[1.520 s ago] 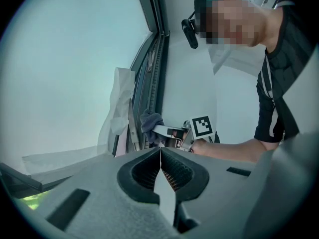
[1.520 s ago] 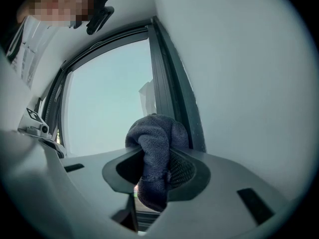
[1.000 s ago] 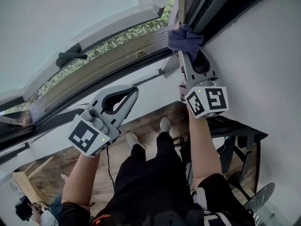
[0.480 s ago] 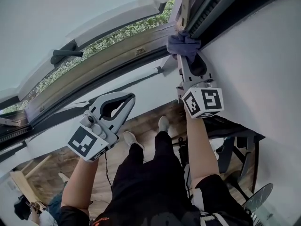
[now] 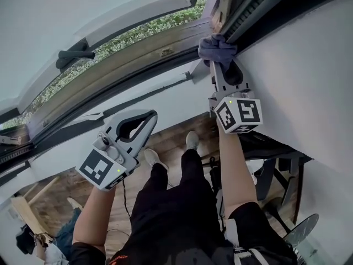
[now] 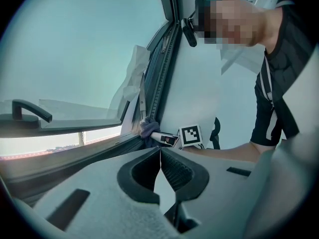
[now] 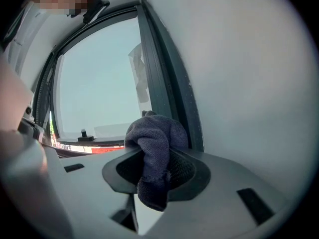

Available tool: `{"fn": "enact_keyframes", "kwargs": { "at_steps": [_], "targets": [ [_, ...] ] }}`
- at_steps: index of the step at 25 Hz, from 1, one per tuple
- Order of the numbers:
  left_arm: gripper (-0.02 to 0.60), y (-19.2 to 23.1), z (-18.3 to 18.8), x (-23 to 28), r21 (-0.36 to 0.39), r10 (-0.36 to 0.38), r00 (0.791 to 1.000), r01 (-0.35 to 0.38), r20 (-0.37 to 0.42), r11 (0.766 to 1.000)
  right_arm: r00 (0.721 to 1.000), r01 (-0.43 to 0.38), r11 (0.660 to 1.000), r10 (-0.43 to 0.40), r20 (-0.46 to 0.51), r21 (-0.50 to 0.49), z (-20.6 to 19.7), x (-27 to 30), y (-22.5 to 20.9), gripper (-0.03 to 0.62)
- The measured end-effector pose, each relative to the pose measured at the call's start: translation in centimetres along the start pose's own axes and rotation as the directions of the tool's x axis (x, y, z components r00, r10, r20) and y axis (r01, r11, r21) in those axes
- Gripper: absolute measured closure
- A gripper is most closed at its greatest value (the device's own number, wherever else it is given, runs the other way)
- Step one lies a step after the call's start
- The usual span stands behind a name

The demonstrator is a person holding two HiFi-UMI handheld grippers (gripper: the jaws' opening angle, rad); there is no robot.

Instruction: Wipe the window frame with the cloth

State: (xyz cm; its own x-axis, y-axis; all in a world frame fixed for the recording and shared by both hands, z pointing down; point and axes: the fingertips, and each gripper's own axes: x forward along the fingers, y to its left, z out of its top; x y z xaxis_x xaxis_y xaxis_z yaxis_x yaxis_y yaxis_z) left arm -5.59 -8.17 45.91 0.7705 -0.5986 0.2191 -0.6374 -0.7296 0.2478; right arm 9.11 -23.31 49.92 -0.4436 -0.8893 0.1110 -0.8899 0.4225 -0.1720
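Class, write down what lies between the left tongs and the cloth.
Nothing loose: the head view shows only bare white wall and window frame between the left tongs and the cloth.

The cloth [image 7: 155,148] is showing a nubbly, matt pile. The right gripper [image 7: 157,158] and left gripper [image 6: 160,153] are showing grainy matt grey plastic, their fingers [image 6: 179,171] lined with ribbed black pads. At the upper right, the window frame [image 5: 259,3] is looking dark and matt. The floor [image 5: 171,134] at centre is showing brown wood.

Two hand-held grippers — left [image 6: 160,152] and right [image 5: 222,66] — one cloth [image 5: 215,47], one window handle [image 5: 74,54].
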Motion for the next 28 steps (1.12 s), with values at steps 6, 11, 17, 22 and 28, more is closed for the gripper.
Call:
{"fn": "enact_keyframes", "kwargs": {
  "at_steps": [6, 11, 17, 22, 28],
  "targets": [
    [0.56, -0.2, -0.2, -0.3, -0.004, 0.004, 1.0, -0.004, 0.008, 1.0, 1.0, 0.005, 1.0, -0.004, -0.023, 0.014, -1.2, 0.1, -0.2, 0.477],
    [0.56, -1.0, 0.6, -0.7, 0.004, -0.005, 1.0, 0.005, 0.027, 1.0, 0.999, -0.001, 1.0, 0.001, -0.052, 0.009, -1.3, -0.2, 0.0, 0.479],
    [0.56, -1.3, 2.7, -1.6, 0.029, -0.009, 0.998, 0.007, 0.065, 1.0, 0.999, -0.01, 1.0, 0.009, -0.043, -0.025, 0.9, -2.2, 1.6, 0.479],
    [0.56, -2.3, 5.3, -2.6, 0.068, -0.016, 0.995, 0.01, 0.098, 0.998, 1.0, -0.013, 0.997, 0.014, 0.014, -0.08, 5.7, -4.1, 2.7, 0.479],
    [0.56, -3.2, 9.6, -3.7, 0.134, -0.023, 0.988, 0.002, 0.155, 0.991, 0.987, -0.003, 0.99, 0.026, 0.157, -0.143, 15.1, -6.0, 3.6, 0.479]
  ]
}}
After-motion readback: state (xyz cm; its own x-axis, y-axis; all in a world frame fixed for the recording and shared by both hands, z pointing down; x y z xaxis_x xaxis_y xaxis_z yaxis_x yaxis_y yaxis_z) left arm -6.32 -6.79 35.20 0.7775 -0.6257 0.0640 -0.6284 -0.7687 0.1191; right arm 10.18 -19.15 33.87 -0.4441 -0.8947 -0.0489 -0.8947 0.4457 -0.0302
